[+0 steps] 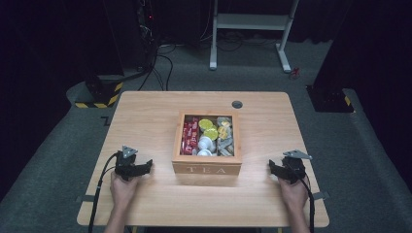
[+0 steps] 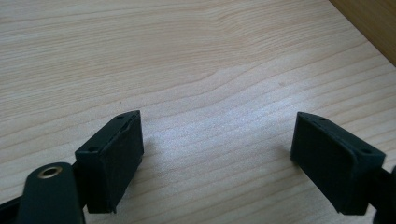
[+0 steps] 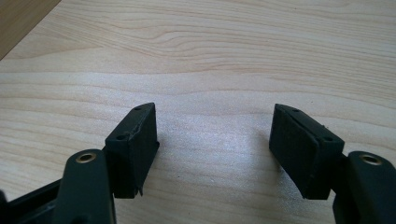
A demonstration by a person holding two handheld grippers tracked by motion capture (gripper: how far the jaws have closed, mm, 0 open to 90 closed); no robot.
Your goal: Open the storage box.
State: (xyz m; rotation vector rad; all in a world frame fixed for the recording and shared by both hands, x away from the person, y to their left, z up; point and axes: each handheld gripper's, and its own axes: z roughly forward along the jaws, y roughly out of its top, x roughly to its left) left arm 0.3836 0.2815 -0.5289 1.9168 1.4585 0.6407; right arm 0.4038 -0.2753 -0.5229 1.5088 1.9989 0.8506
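Claws rest on the desk [image 1: 145, 107] near its front edge, the left claw [image 1: 145, 166] and right claw [image 1: 273, 167] both spread wide and empty, flanking the open tea box [image 1: 207, 168] at the desk's middle, seemingly poised to reach in.

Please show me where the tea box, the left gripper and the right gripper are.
tea box [image 1: 207, 169], high view, front wall with lettering.
left gripper [image 1: 147, 165], high view, between its fingertips.
right gripper [image 1: 272, 166], high view, between its fingertips.
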